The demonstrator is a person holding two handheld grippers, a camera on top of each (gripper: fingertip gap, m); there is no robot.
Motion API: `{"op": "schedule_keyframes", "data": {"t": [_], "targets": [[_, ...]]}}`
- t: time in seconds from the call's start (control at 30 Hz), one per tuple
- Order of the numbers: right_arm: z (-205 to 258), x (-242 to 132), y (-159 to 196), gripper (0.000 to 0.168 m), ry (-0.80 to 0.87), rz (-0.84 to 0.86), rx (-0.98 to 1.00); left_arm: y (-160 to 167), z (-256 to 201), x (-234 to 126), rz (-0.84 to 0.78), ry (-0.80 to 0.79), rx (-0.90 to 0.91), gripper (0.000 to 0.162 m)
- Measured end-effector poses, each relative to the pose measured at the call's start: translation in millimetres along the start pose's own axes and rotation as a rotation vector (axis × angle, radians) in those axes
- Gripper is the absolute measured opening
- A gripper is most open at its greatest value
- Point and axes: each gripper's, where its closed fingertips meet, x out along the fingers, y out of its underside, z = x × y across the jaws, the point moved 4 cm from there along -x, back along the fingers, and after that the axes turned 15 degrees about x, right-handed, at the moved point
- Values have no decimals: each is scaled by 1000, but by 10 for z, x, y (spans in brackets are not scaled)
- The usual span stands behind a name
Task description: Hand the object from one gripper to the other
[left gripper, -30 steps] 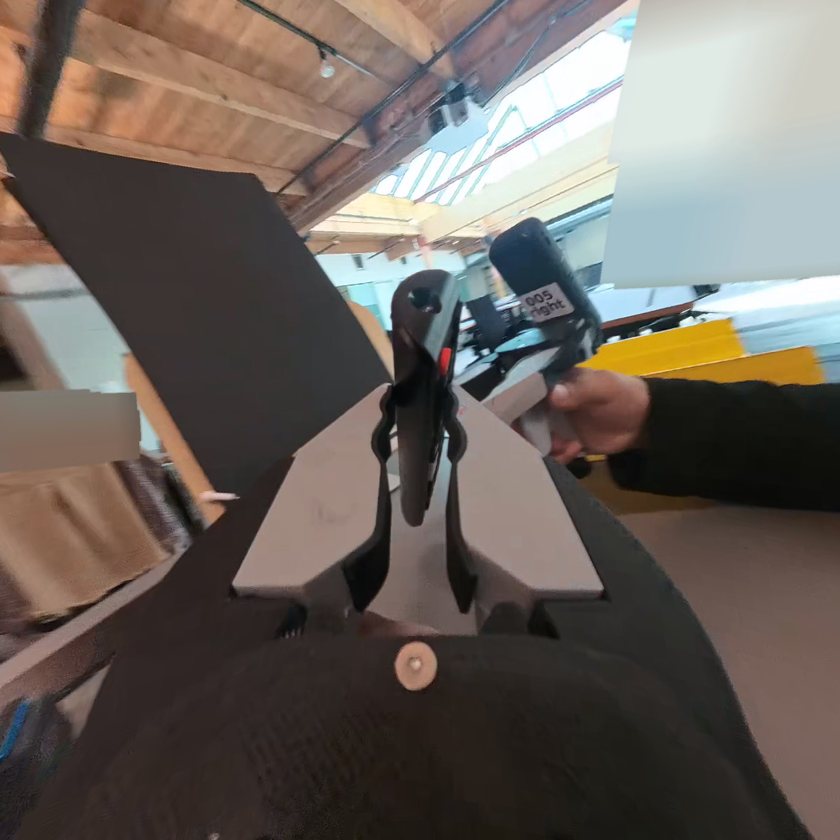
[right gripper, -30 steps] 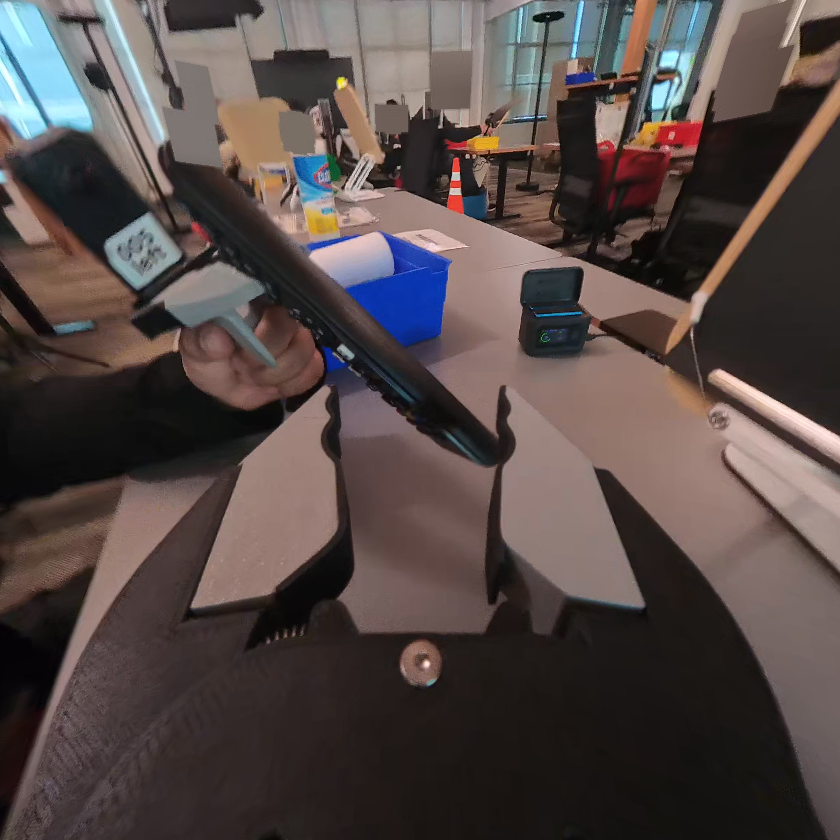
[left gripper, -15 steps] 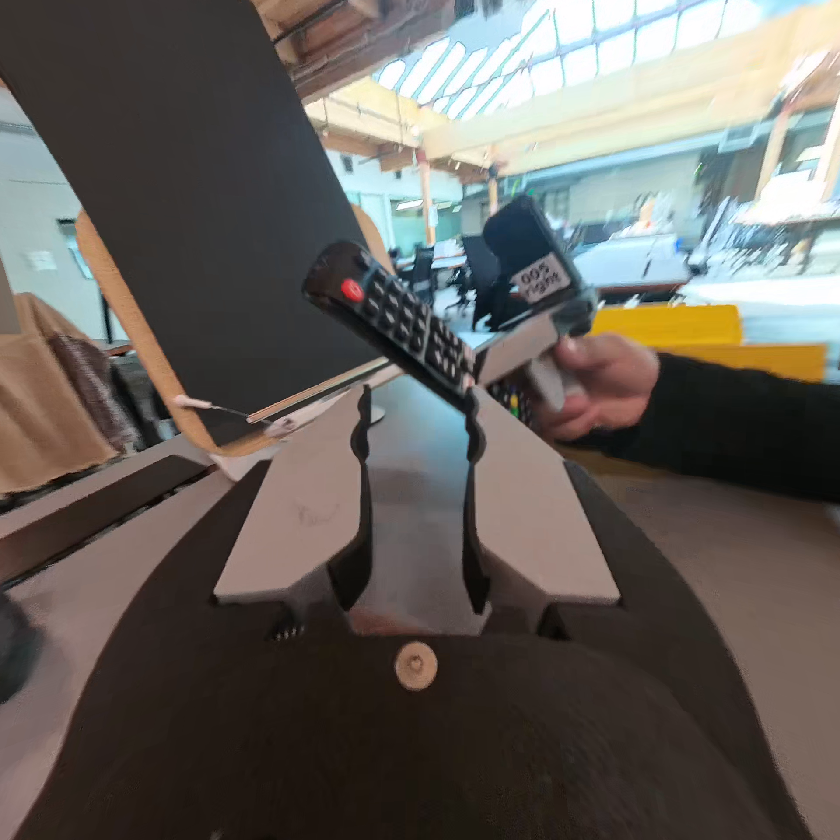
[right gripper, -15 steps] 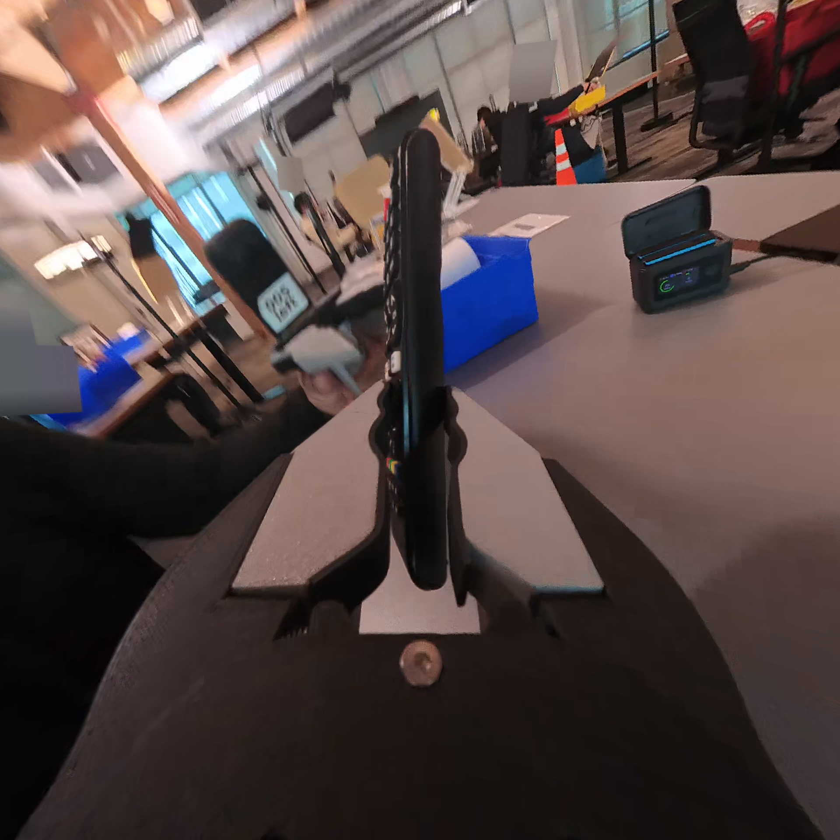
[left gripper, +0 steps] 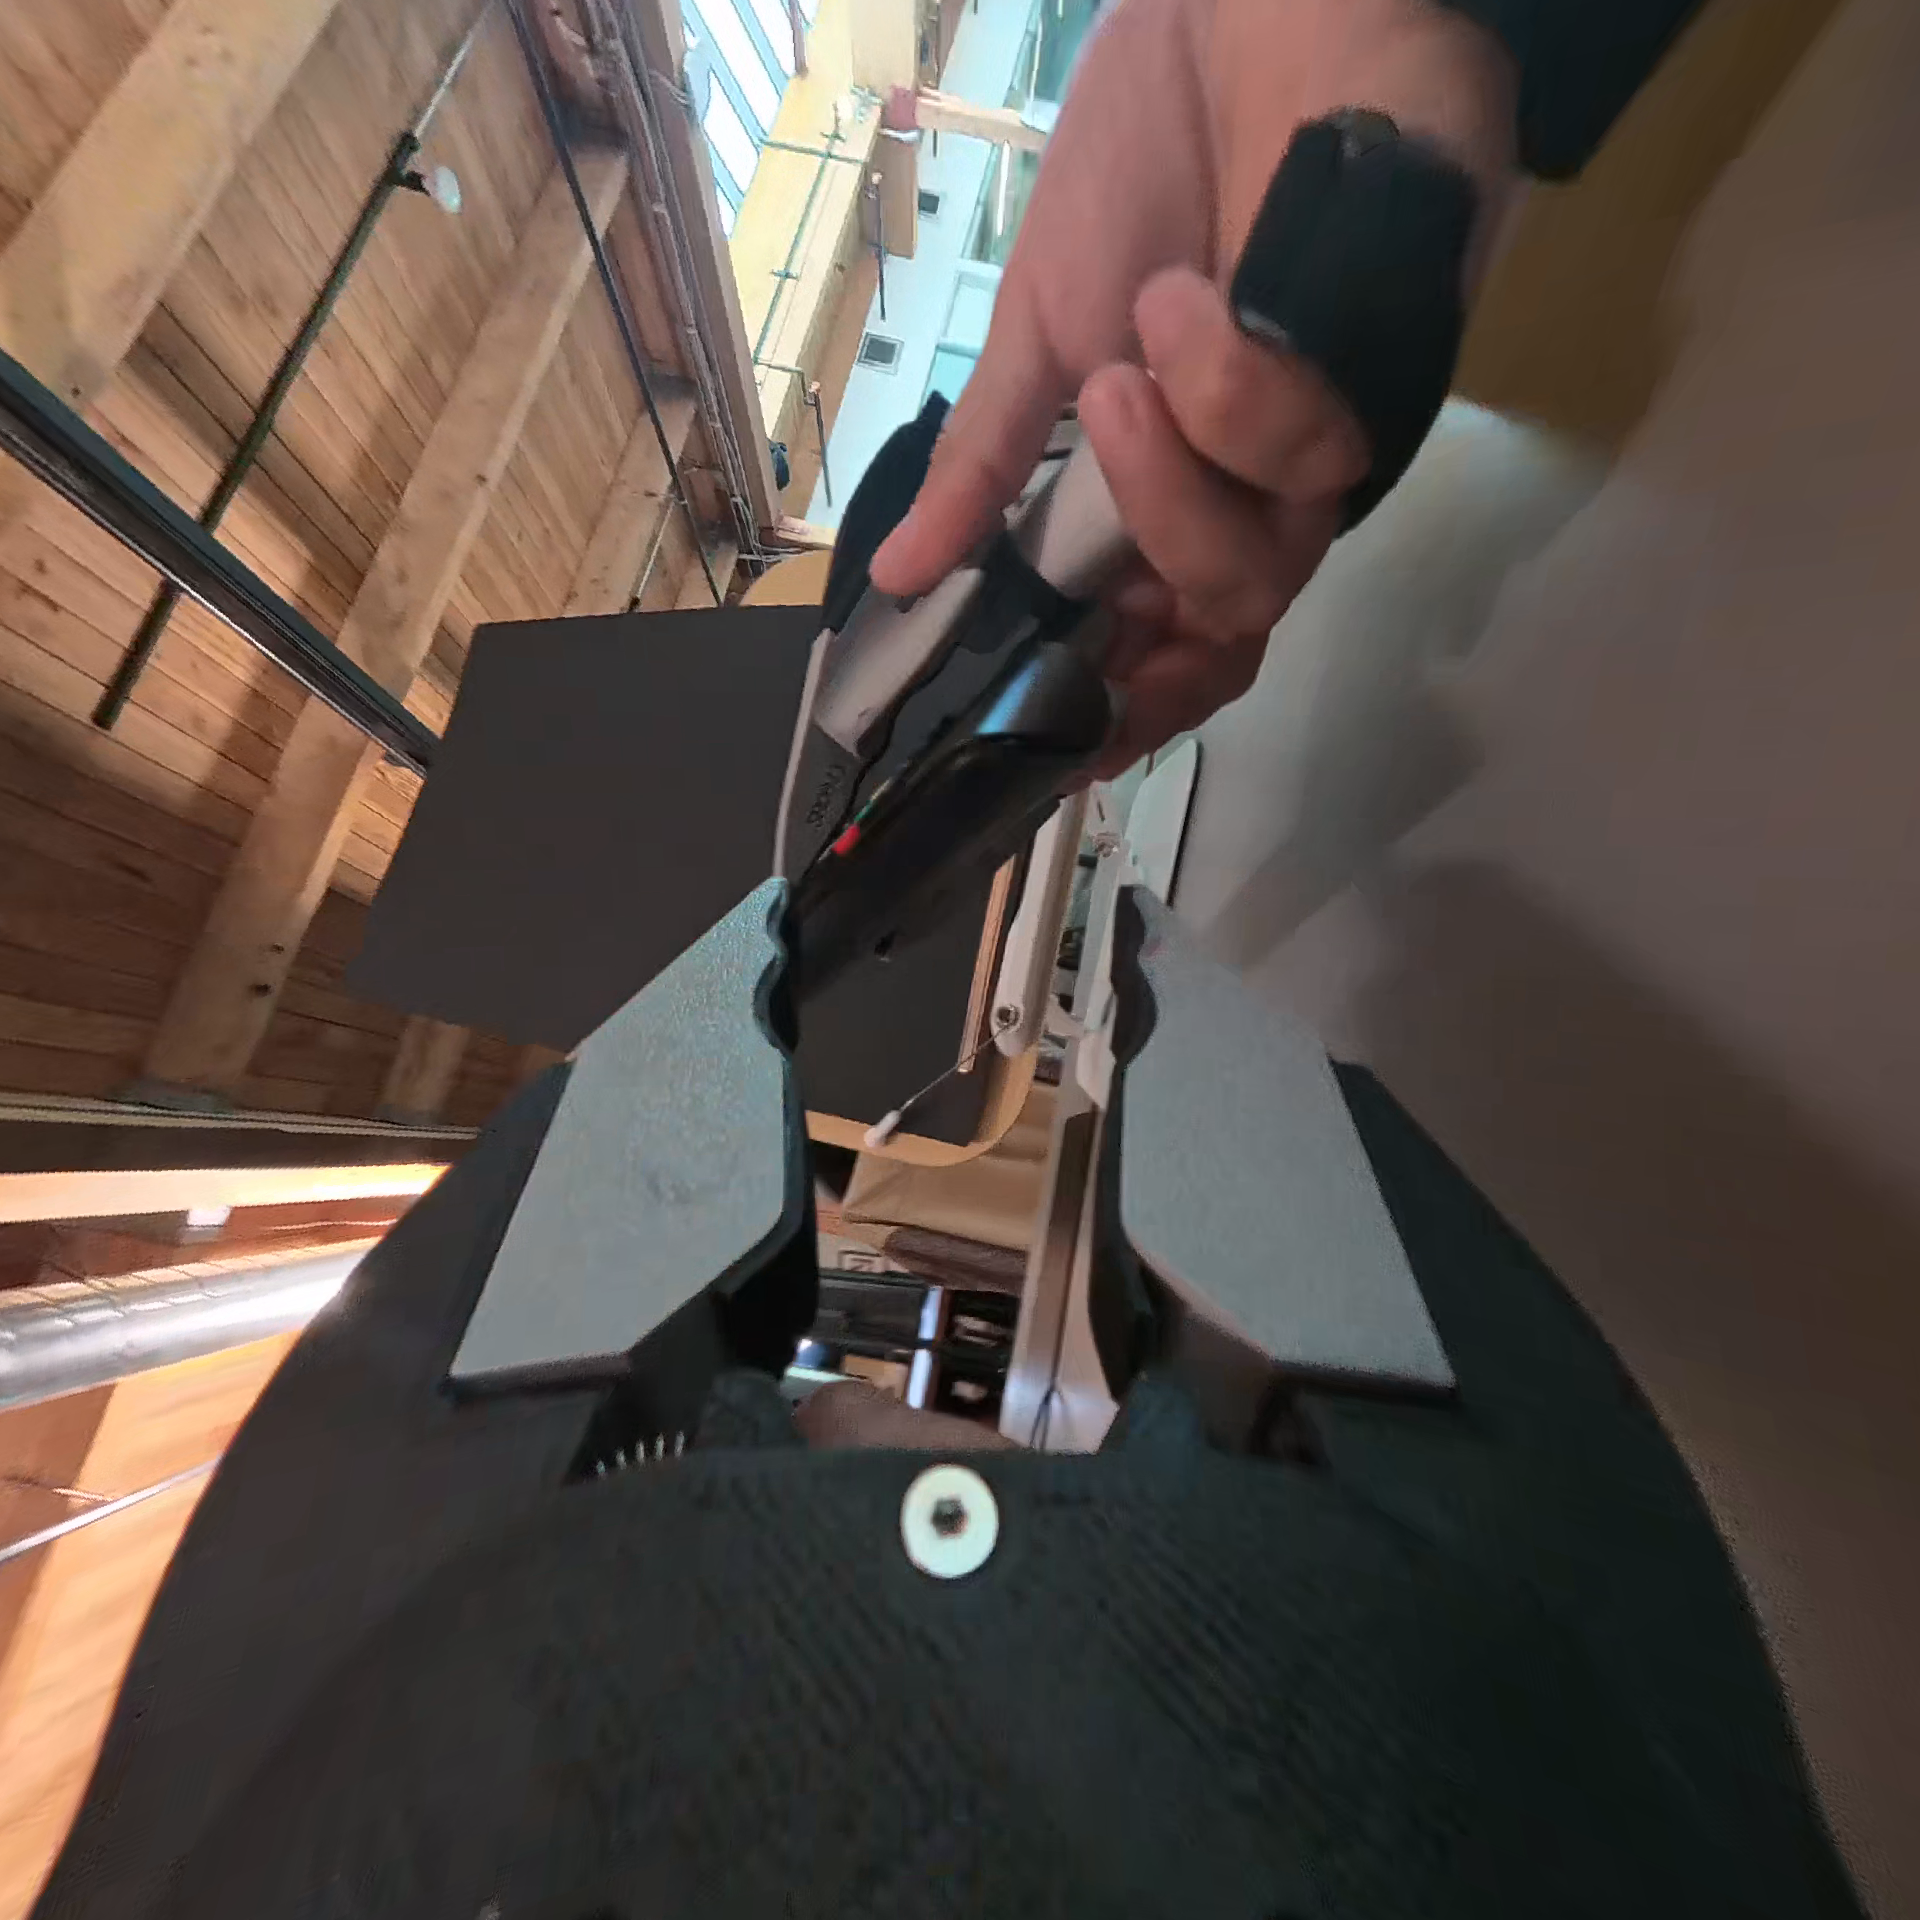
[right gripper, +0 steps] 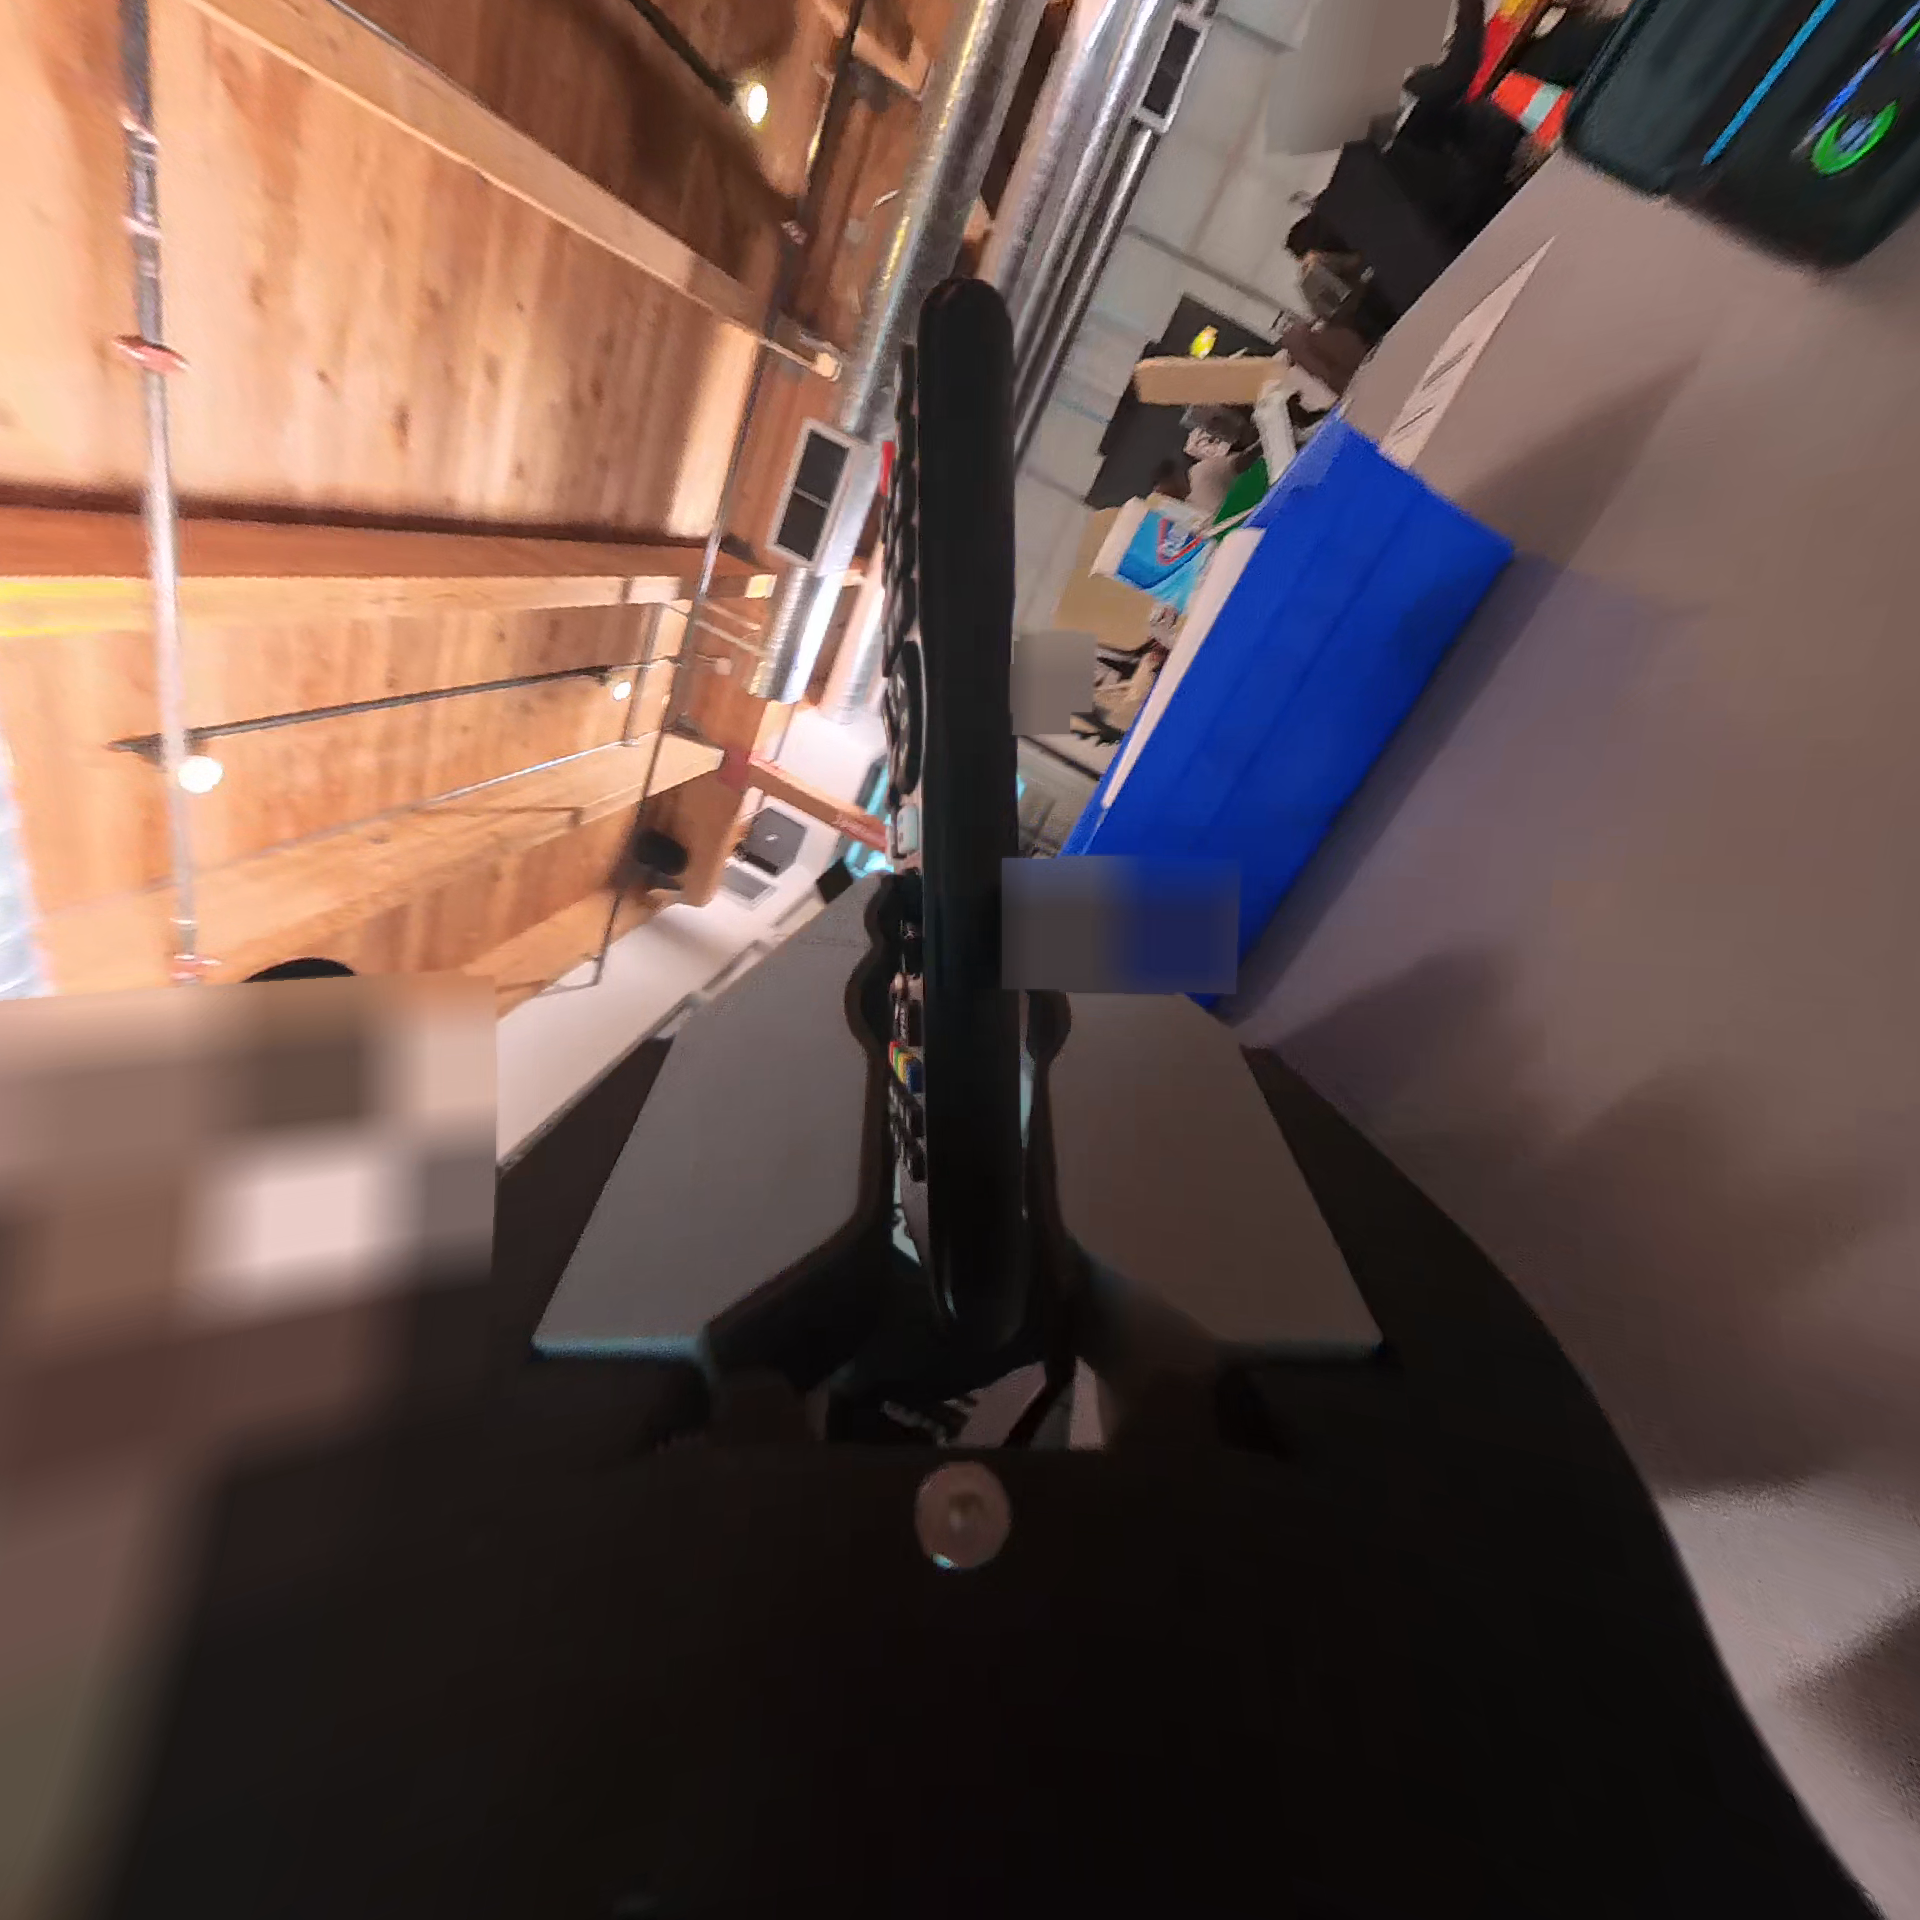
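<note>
The object is a black remote control (right gripper: 966,727) with coloured buttons. My right gripper (right gripper: 961,997) is shut on its lower part, and the remote stands straight out between the fingers. In the left wrist view the remote (left gripper: 935,831) hangs from the right gripper (left gripper: 966,686), which a hand (left gripper: 1143,364) holds above and ahead. My left gripper (left gripper: 956,935) is open and empty. The free end of the remote lies close to its left fingertip (left gripper: 769,935). Both views are rolled sideways.
A grey table (right gripper: 1662,727) carries a blue bin (right gripper: 1299,707) and a black case with a lit display (right gripper: 1766,114). A black board on a wooden stand (left gripper: 623,831) is beyond the left gripper. Wooden ceiling beams fill the left side of both views. Spacing between my two grippers at the tips: around 4 cm.
One second ago my left gripper held the remote and my right was open. My right gripper has since shut on it. My left has opened wide. Both grippers have rolled sideways.
</note>
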Motion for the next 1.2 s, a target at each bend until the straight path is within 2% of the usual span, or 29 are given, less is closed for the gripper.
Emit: {"op": "schedule_keyframes", "data": {"t": [0.17, 0.23, 0.3, 0.37, 0.43, 0.47, 0.6, 0.63, 0.7, 0.87, 0.97, 1.13, 1.17, 1.2], "targets": [[-131, 142, 145, 18, 71, 63, 4, -48, 30, 0, 3, -58, 111, 49], [-145, 183, 189, 18, 55, 82, 29, -69, -6, 6, -1, -49, 151, 32], [-162, 204, 219, 19, 69, 99, 18, -82, -14, 0, -4, -35, 159, 28], [-143, 185, 216, 23, 67, 111, -4, -86, 37, -8, -7, 18, 13, 27], [-27, 147, 202, 45, 4, 128, -8, -44, 158, -27, -42, 10, -179, 25], [-15, 127, 186, 37, 18, 123, -34, -8, 244, -50, -67, -19, -274, 23], [118, 94, 194, 45, -18, 145, -128, 74, 449, -154, -179, -28, -562, 22], [145, 76, 179, 38, -10, 137, -174, 87, 501, -178, -211, -29, -634, 21], [212, 38, 154, 40, 9, 126, -257, 132, 610, -230, -273, -46, -762, 21], [233, 36, 179, 63, 215, 132, -607, 272, 823, -354, -409, -73, -1020, 20], [169, 154, 291, 75, 290, 173, -781, 227, 889, -420, -563, -16, -1161, 21], [25, 337, 556, 69, 329, 290, -998, 130, 894, -438, -662, 39, -1222, 21], [5, 359, 587, 64, 344, 300, -1049, 114, 885, -435, -666, 49, -1222, 21], [-9, 370, 593, 52, 372, 296, -1108, 103, 879, -430, -667, 53, -1222, 22]]}}
